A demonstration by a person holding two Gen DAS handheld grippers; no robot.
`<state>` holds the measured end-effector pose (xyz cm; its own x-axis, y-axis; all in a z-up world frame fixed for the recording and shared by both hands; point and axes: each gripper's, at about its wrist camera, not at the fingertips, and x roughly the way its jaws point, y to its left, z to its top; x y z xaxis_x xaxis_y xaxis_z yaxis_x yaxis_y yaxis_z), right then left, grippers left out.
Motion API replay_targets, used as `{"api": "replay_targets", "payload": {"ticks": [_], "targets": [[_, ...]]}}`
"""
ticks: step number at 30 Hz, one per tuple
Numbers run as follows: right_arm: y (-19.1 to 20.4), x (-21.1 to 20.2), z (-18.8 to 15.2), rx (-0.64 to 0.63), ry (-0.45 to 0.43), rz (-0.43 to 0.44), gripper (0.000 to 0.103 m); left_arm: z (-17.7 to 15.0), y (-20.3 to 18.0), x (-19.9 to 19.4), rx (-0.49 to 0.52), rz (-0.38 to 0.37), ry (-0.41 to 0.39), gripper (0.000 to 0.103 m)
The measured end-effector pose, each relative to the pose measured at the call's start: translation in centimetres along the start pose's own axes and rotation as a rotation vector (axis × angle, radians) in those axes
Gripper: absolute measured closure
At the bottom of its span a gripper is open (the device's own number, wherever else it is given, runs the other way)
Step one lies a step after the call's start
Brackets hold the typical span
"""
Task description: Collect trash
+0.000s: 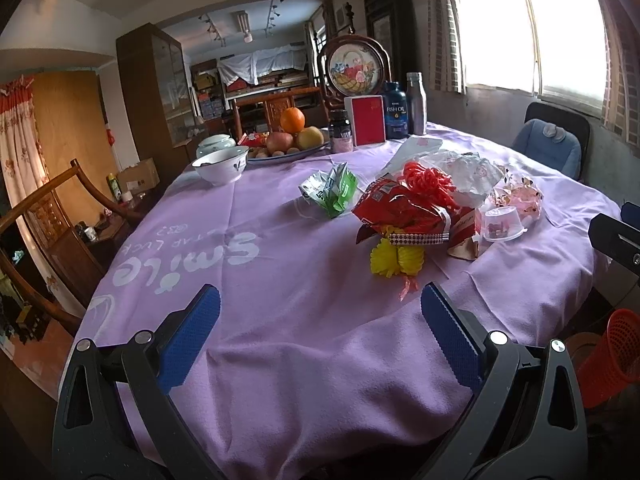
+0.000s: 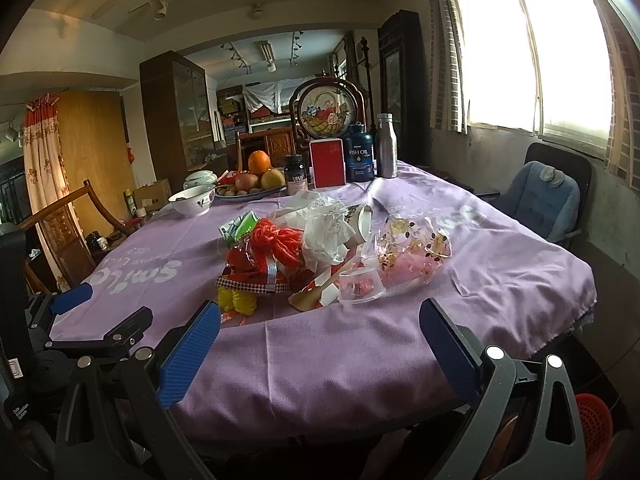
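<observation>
Through the left wrist view my left gripper (image 1: pixel 320 320) hangs wide open and empty over the purple tablecloth (image 1: pixel 280 360), short of the crumpled green-and-white wrapper (image 1: pixel 330 190) and red snack bag (image 1: pixel 400 208); nothing is collected yet, I judge. In the right wrist view my right gripper (image 2: pixel 320 332), equally spread and empty, faces the clear plastic cup (image 2: pixel 360 286) nearest it, a likely first pick for the red mesh bin (image 2: pixel 594 428) beside the table, while the white porcelain bowl (image 2: pixel 192 200) sits well clear.

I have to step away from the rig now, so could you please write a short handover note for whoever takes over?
Left gripper: open, empty, near the table's front edge.
Right gripper: open, empty, likewise.
Trash sits mid-table on the purple cloth: green wrapper, red snack bag, white plastic bag, clear plastic cup, clear floral wrapper.
Red basket stands on the floor at the right.
Done: nothing collected.
Left: all of it.
</observation>
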<state>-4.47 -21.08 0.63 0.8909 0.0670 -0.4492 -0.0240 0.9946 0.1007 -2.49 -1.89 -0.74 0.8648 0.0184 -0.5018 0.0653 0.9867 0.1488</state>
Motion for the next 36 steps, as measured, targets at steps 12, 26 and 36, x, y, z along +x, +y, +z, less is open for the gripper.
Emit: {"api": "replay_targets", "payload": {"ticks": [12,26,36], "targets": [[-0.12,-0.20,0.10,0.001,0.010,0.001,0.006,-0.09,-0.03,0.37,-0.004,-0.016,0.018,0.006],[-0.34,-0.09,-0.19,0.009,0.020,0.005,0.006,-0.21,-0.08,0.60,-0.006,-0.022,0.028,0.006],[-0.29,-0.04,-0.23,0.009,0.019,0.004,0.006,-0.32,-0.04,0.66,-0.006,-0.024,0.030,0.006]]}}
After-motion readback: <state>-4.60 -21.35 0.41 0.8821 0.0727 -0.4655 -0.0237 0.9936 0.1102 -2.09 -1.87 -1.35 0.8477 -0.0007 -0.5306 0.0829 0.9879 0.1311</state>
